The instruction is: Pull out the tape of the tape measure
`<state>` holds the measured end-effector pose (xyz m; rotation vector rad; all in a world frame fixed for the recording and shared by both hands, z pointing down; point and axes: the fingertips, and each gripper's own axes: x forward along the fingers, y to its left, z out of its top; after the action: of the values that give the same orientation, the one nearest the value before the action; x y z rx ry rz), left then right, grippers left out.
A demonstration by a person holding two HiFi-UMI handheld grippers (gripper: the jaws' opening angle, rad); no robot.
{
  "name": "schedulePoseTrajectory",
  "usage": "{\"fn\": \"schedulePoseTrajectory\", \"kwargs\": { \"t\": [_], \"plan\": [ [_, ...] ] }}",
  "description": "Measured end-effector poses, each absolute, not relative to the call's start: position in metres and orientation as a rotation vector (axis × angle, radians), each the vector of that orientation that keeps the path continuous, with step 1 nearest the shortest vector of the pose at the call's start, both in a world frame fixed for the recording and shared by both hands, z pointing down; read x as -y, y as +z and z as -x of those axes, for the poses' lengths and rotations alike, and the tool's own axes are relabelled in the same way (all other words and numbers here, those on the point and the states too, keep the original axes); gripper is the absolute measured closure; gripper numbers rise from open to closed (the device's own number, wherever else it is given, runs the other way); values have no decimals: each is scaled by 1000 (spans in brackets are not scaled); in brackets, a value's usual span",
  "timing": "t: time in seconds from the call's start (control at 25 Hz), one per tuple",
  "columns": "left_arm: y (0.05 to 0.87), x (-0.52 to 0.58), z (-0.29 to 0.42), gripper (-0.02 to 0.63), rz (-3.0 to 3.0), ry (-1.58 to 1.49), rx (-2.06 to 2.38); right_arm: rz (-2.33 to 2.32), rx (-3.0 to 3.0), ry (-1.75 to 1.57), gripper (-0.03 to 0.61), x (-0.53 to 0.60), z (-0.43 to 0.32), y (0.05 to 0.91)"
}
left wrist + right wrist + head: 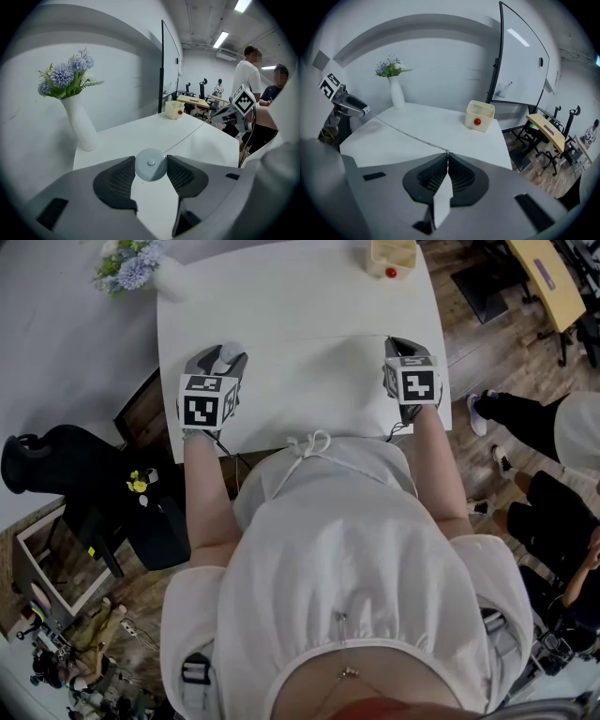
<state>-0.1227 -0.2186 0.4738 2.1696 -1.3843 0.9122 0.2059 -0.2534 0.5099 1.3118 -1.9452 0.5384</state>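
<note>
Over the table's near-left corner, left tool: your left tool [224, 355] has its jaws partly apart and clamped on the tape measure [150, 164], a round pale grey-blue case with a small button at its centre; one dark ribbed pad presses on each side of it.
Right tool: your right tool [446, 156] has its jaws together, pinching the end of the tape [410, 135] right at the tips.
Tape: it runs in a thin straight line from the tape measure across to your right tool, low over the white table [309, 296]; whether it touches the top you cannot tell.
Edges: both tools sit by the near edge, the left one at the left corner, the right one close to the right edge.
Open room: the stretch of table between and beyond your tools is bare white surface.
Far-left corner: a white vase [79, 123] with blue-purple flowers [65, 77] stands well apart from the tape.
Far-right edge: a cream box [479, 116] sits well apart from your right tool.
Surroundings: a black chair [56, 460] stands left of the table, people [553, 437] are to its right on the wooden floor, and a whiteboard [520, 61] stands beyond the far edge.
Markings: each tool's cube [202, 399] carries black-and-white square markers; the box front shows a round red spot [477, 122].
</note>
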Motion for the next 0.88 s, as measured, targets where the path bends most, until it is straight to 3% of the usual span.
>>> {"fn": "schedulePoseTrajectory", "kwargs": {
  "t": [0.88],
  "plan": [
    [503,215,145,387,-2074,936,1376,-1358,1848,590,566,258,-239,532]
  ]
}}
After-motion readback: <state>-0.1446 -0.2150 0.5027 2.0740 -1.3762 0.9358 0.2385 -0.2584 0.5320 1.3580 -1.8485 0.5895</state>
